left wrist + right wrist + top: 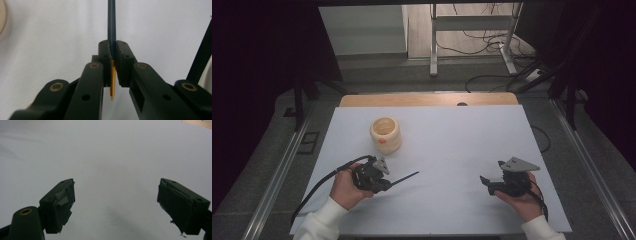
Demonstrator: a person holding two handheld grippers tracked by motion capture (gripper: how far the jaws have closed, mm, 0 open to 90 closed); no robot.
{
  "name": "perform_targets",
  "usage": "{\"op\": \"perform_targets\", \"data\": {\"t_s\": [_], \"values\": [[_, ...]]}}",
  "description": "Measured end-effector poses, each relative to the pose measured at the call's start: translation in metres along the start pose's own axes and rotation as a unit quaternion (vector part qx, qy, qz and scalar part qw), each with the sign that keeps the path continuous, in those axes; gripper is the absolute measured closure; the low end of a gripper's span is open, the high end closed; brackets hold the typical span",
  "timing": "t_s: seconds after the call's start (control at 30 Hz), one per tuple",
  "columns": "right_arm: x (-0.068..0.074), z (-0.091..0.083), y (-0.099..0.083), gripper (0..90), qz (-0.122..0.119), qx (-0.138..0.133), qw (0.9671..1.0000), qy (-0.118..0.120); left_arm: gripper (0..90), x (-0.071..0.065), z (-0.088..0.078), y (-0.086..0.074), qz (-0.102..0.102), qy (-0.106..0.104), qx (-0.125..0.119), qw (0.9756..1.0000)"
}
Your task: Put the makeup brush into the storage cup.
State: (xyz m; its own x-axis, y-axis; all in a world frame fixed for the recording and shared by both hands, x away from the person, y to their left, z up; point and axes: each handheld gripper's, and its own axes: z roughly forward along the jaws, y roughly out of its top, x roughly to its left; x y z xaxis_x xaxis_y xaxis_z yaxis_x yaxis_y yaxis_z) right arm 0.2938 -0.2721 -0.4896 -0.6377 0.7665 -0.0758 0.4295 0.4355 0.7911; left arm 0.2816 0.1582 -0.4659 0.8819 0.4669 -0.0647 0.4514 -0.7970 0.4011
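Note:
My left gripper (384, 183) sits at the front left of the white table (452, 145), shut on a thin dark pen (405, 178) that sticks out to the right, low over the sheet. In the left gripper view the pads (105, 53) clamp the dark teal shaft (111, 20), and its gold pointed tip faces back toward the camera. A cream round pot (385, 134) with an orange dot stands behind the left gripper, apart from it. My right gripper (491, 176) is held at the front right, open, and its jaws stand wide over bare sheet (115, 192).
A wooden strip (427, 99) runs along the table's far edge. Metal rails flank both sides, and cables and a desk frame (472, 35) lie on the floor beyond. The pot's rim (2, 22) shows at the left edge of the left gripper view.

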Motion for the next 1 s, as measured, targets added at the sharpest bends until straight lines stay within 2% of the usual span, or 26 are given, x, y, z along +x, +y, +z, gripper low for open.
{"op": "perform_targets", "data": {"t_s": [0.33,0.77,1.0], "values": [[0.004,0.002,0.003,15.4,-0.007,0.0,1.0,0.005,83.8,0.0,0.002,0.004,-0.004,-0.005,-0.006,1.0],[0.008,0.005,0.008,15.4,-0.013,0.001,0.9999,0.01,83.7,-0.002,0.003,0.013,0.0,-0.002,-0.01,0.9999],[0.011,0.007,0.01,15.4,-0.017,0.0,0.9998,0.012,83.8,-0.001,0.004,0.015,-0.007,-0.003,-0.018,0.9998]]}}
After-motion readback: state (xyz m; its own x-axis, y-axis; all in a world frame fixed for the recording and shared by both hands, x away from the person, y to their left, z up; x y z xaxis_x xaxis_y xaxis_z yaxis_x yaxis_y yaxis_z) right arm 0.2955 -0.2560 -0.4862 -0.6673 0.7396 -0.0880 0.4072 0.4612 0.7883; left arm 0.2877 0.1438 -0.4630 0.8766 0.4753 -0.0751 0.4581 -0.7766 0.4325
